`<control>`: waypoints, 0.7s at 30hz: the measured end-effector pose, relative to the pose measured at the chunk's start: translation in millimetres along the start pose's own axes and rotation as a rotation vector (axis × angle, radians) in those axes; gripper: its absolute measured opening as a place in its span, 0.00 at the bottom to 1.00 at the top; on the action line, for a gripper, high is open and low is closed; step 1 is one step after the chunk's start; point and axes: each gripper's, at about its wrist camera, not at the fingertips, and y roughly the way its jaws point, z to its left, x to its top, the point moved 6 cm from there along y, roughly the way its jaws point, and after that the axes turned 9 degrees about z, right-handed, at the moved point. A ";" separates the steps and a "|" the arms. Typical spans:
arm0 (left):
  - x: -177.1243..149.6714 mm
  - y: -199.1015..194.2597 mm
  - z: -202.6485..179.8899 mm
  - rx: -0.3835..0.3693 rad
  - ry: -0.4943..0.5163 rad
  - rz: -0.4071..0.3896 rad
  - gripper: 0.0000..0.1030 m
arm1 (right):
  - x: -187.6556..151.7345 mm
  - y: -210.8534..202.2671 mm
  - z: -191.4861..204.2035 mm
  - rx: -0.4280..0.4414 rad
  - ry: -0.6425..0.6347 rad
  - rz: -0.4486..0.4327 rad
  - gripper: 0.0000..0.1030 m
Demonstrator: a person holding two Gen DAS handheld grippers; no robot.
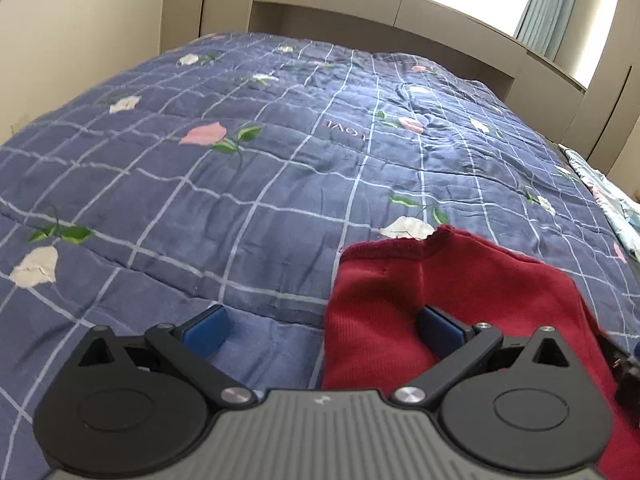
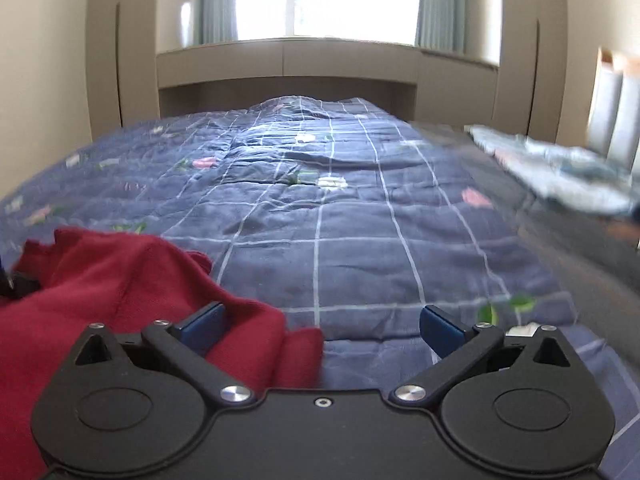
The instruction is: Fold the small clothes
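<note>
A dark red knitted garment [image 1: 432, 292] lies on the blue checked quilt [image 1: 240, 176]. In the left wrist view it fills the lower right, and my left gripper [image 1: 324, 332] is open with its jaws wide apart; its right blue pad [image 1: 440, 330] rests on the red cloth, its left pad over bare quilt. In the right wrist view the garment [image 2: 120, 280] is at the lower left. My right gripper [image 2: 320, 330] is open; its left blue pad [image 2: 202, 328] lies against the red cloth, its right pad over the quilt [image 2: 360, 224].
The quilt covers a bed that runs ahead to a beige headboard shelf [image 2: 288, 68] under a bright window. A pale blue patterned cloth [image 2: 560, 172] lies at the bed's right side. Beige cupboards stand on both sides.
</note>
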 end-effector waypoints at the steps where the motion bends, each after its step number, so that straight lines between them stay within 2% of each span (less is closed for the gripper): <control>1: 0.3 -1.3 -1.0 0.008 0.007 -0.003 1.00 | 0.8 -2.1 -1.5 -0.005 -0.001 -0.006 0.99; 4: 0.2 -9.1 -3.2 0.027 0.013 -0.006 1.00 | 0.9 -12.5 -3.4 -0.012 -0.007 -0.029 0.99; 8: -3.7 -27.5 -6.9 0.009 0.029 -0.027 1.00 | -7.9 -55.8 0.3 0.030 -0.020 -0.085 0.99; 12: -11.8 -43.4 -12.7 0.000 0.056 -0.043 1.00 | -25.3 -72.5 2.0 0.013 -0.047 -0.059 0.99; 16: -19.9 -51.4 -18.2 -0.012 0.081 -0.045 1.00 | -40.4 -69.2 -2.6 -0.024 -0.062 -0.030 0.99; 18: -23.2 -50.7 -19.7 -0.013 0.093 -0.040 1.00 | -47.5 -62.0 -10.0 0.018 -0.007 -0.002 0.99; 21: -26.9 -46.1 -18.3 -0.010 0.099 -0.029 1.00 | -48.0 -60.4 -12.3 0.038 0.011 0.008 0.99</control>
